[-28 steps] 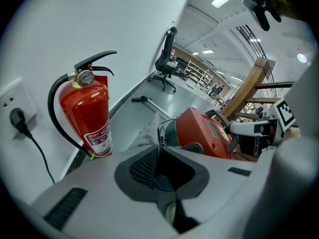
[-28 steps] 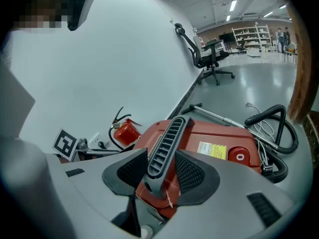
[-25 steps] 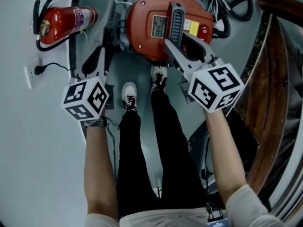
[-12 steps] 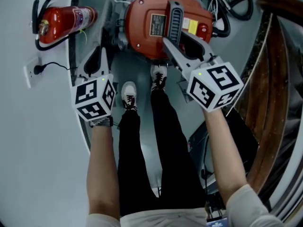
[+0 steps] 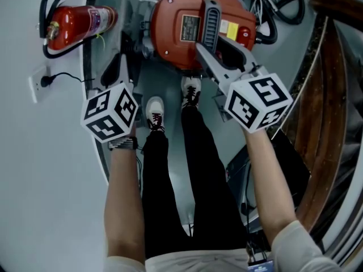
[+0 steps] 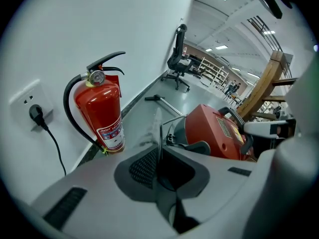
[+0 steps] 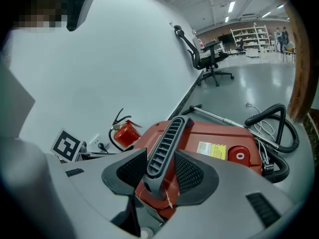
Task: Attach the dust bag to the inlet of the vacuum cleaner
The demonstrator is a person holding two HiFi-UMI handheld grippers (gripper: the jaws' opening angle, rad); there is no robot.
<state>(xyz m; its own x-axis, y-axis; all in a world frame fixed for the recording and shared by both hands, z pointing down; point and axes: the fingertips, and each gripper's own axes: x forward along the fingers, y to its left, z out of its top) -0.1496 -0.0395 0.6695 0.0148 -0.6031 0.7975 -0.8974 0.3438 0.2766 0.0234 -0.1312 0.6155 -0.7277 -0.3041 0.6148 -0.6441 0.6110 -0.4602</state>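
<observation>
The red vacuum cleaner (image 5: 181, 38) stood on the grey floor (image 5: 164, 84) in front of the person's shoes (image 5: 155, 113), with its grey ribbed handle (image 7: 167, 143) running over the top of the body. The right tool (image 7: 160, 171) had its jaws closed on that handle, one dark pad against each side near the handle's lower end. The left tool (image 6: 160, 166) was off to the left of the vacuum cleaner, not touching it. Its jaws were nearly together, pinching a thin, flat grey sheet seen edge-on, apparently the dust bag (image 6: 155, 128). In the head view the dust bag rose from the jaws just beside the vacuum cleaner's left flank, and whether they touched could not be told. No view showed the inlet. A red fire extinguisher (image 6: 101, 114) stood against the white wall to the left, near a wall socket (image 6: 31, 109) with a black plug in it. A black hose (image 7: 273, 128) lay coiled on the floor behind the vacuum cleaner.
</observation>
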